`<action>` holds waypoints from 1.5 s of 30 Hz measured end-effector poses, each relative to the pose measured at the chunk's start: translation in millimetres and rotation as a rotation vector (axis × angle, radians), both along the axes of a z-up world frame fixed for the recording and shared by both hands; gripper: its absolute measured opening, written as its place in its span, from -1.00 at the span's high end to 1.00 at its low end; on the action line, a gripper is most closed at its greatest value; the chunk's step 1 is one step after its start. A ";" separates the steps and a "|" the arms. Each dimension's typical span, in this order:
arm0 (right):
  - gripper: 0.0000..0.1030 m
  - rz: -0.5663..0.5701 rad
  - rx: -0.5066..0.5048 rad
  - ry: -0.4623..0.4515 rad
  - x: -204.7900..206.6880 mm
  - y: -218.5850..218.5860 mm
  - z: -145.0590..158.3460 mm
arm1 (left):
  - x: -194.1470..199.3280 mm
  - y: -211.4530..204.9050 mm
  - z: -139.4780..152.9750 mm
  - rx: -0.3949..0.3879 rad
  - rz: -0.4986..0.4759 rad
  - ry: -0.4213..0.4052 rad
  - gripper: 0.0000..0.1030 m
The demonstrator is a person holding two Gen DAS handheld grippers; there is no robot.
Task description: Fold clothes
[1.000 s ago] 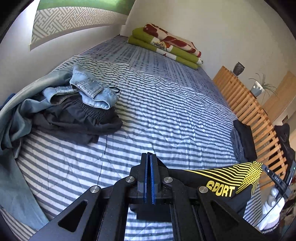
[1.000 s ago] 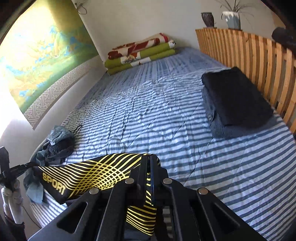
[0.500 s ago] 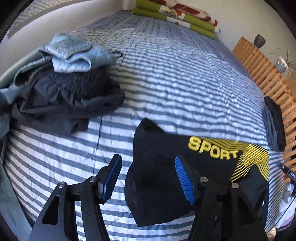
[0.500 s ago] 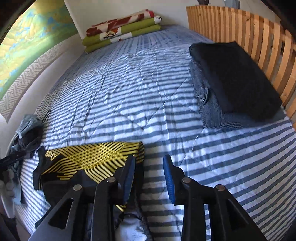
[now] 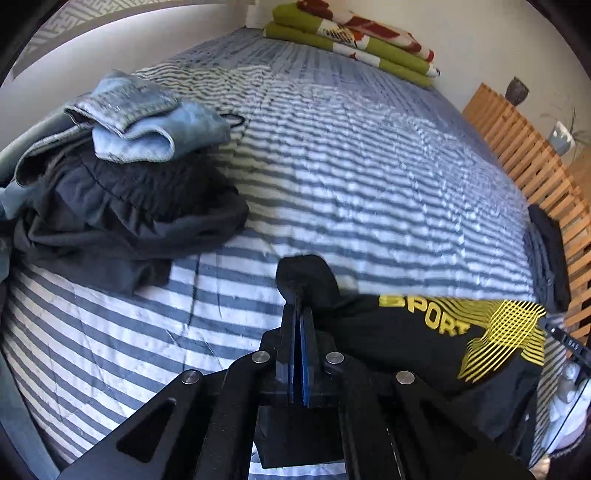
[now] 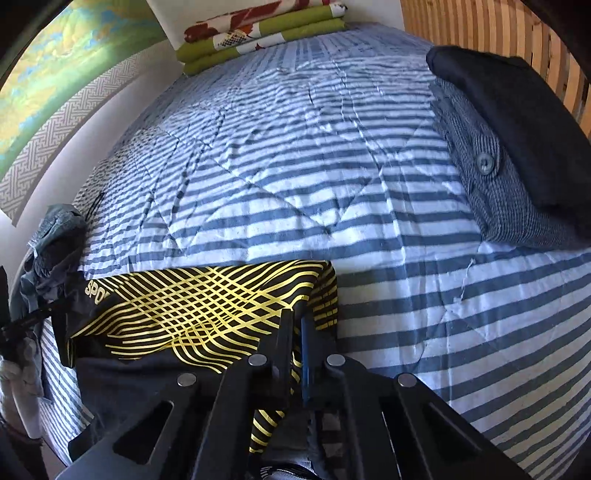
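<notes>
A black garment with yellow wavy lines and the word SPORT [image 5: 436, 332] [image 6: 192, 310] lies at the near edge of the striped bed [image 5: 369, 177] [image 6: 295, 177]. My left gripper [image 5: 299, 299] is shut on its black left corner, which bunches up over the fingertips. My right gripper [image 6: 297, 317] is shut on its right edge, where the yellow pattern ends. The cloth stretches between the two grippers. Its lower part hangs off the bed edge, out of sight.
A heap of unfolded clothes, light denim [image 5: 144, 122] on dark grey fabric [image 5: 122, 221], sits at the left of the bed. Folded dark garments [image 6: 517, 140] are stacked by the wooden slatted headboard [image 5: 532, 162]. Folded green bedding [image 6: 258, 33] lies at the far end.
Half a second ago both grippers stood open over the garment lying on the bed. Now each has closed on an edge of it.
</notes>
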State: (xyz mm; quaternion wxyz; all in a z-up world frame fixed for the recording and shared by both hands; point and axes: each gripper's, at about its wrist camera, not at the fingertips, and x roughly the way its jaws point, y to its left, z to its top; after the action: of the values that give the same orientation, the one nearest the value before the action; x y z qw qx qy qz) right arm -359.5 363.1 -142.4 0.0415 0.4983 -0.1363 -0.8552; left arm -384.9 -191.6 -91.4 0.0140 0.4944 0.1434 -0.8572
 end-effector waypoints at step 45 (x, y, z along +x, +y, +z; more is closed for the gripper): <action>0.90 0.299 0.086 0.076 269.4 -45.8 11.3 | 32.6 335.2 -44.0 0.060 -0.390 -0.265 0.44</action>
State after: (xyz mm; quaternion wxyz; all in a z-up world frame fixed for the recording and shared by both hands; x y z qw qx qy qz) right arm -90.1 317.3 -131.1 0.1521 0.4817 -0.0221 -0.8628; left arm -352.3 143.6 -135.3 -0.1477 0.6212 0.0674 -0.7667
